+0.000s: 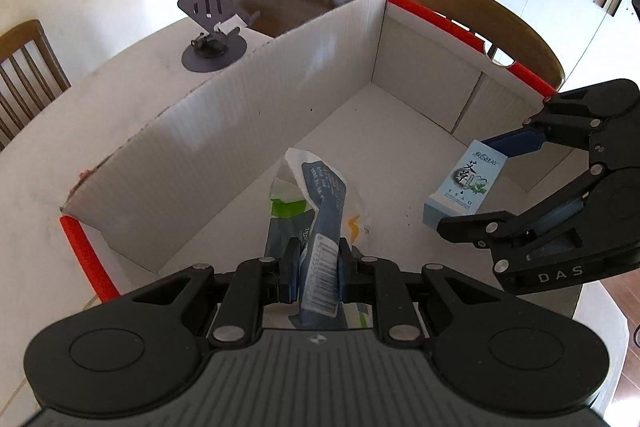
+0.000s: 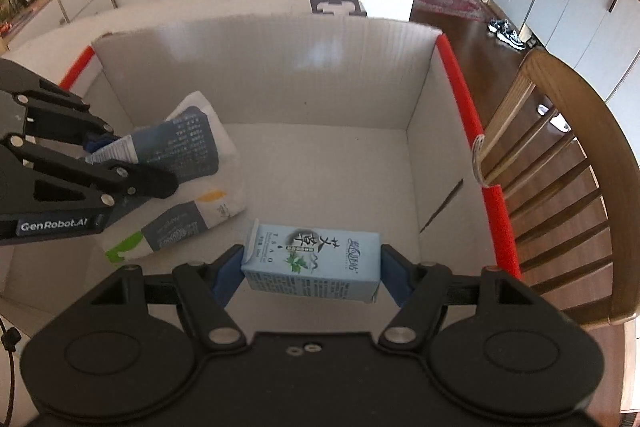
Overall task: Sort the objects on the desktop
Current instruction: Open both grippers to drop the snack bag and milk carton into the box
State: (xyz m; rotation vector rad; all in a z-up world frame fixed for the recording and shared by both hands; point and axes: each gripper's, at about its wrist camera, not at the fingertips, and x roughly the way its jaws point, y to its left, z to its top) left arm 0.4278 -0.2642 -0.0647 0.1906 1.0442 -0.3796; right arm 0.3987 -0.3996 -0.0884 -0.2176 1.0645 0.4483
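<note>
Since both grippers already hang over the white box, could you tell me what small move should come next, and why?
Probably lower a little further, then release. The left gripper pinches a soft packet and the right gripper clamps a light-blue carton, both above the floor of the white box, not resting on it.

Both wrist views look steeply down, close, sharing the box (image 1: 224,131).

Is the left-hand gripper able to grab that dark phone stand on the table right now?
Probably not. The left gripper is shut on a soft packet down inside the white box, and the box wall stands between it and the phone stand.
</note>
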